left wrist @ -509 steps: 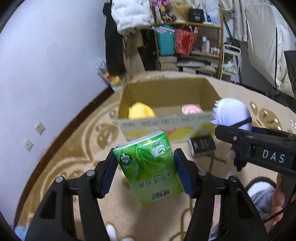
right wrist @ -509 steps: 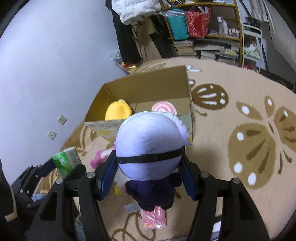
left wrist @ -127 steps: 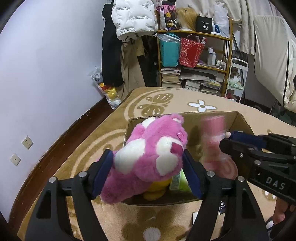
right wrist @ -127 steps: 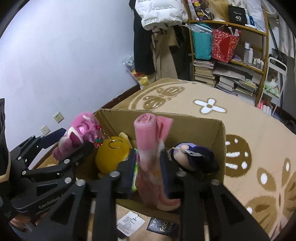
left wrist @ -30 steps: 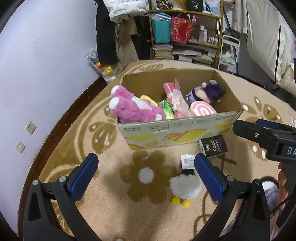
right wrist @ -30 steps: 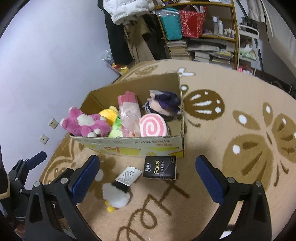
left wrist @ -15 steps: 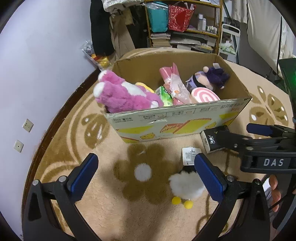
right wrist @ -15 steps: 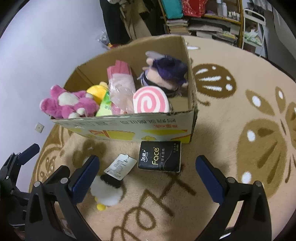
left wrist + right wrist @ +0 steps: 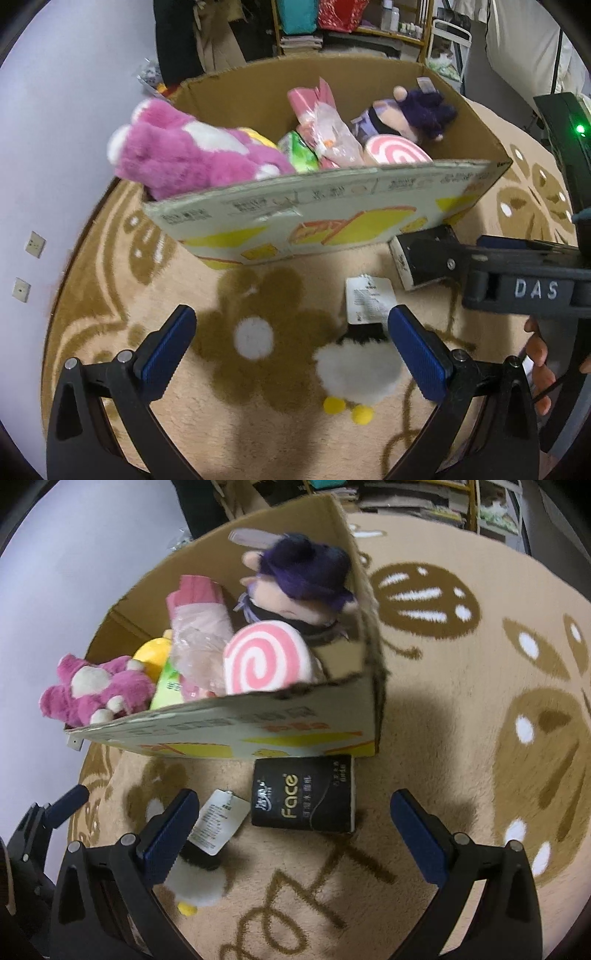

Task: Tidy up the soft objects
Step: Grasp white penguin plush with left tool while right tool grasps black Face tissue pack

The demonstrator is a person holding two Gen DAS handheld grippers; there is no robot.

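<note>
A cardboard box on the carpet holds a pink plush bear, a pink swirl cushion, a purple-haired doll, a pink wrapped pack and a green tissue pack. A white plush penguin with a paper tag lies on the carpet in front of the box, by my left gripper's right finger. A black "Face" tissue pack lies beside the box, ahead of my right gripper. My left gripper and right gripper are open and empty.
Patterned beige carpet surrounds the box. A purple wall with sockets is on the left. Shelves with books and bags stand behind the box. The right gripper's body reaches in at the right of the left wrist view.
Both grippers have moved down and closer to the carpet; the box, penguin and black pack loom larger. Both stay open and empty.
</note>
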